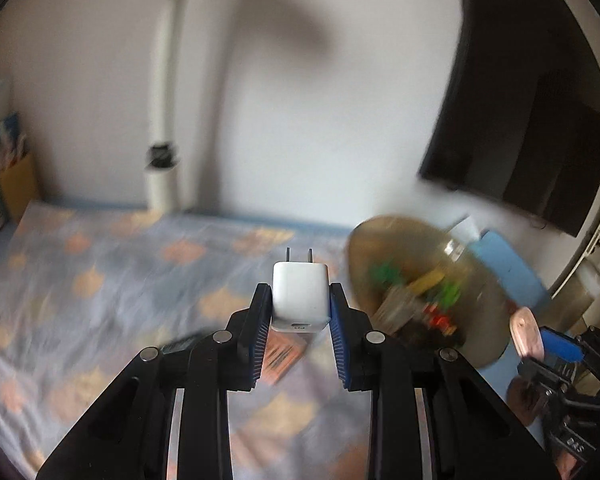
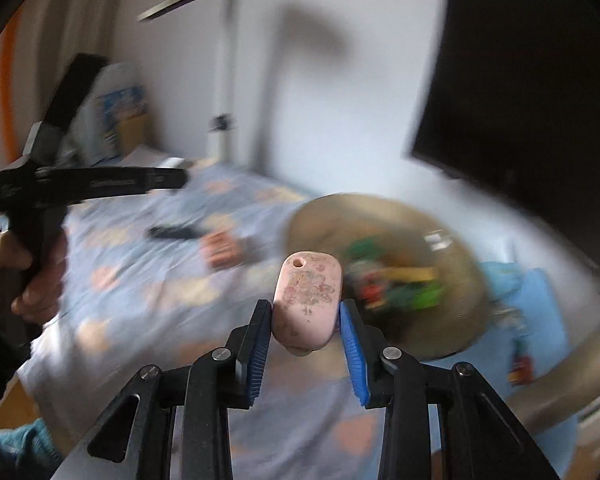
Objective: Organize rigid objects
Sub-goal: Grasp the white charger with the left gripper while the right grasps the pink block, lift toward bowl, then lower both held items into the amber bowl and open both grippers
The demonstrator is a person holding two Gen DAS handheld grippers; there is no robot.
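My left gripper is shut on a white plug charger, prongs pointing away, held above the patterned bed sheet. My right gripper is shut on a pink oval case with a small hole at its far end; it also shows in the left wrist view at the right edge. A round brown-gold bowl holding several colourful small items sits right of the charger, and ahead and right of the pink case in the right wrist view. The views are motion-blurred.
An orange-printed card and a dark flat object lie on the sheet under the left gripper. A blue box sits behind the bowl. A white pole stands by the wall, and a dark screen hangs at right.
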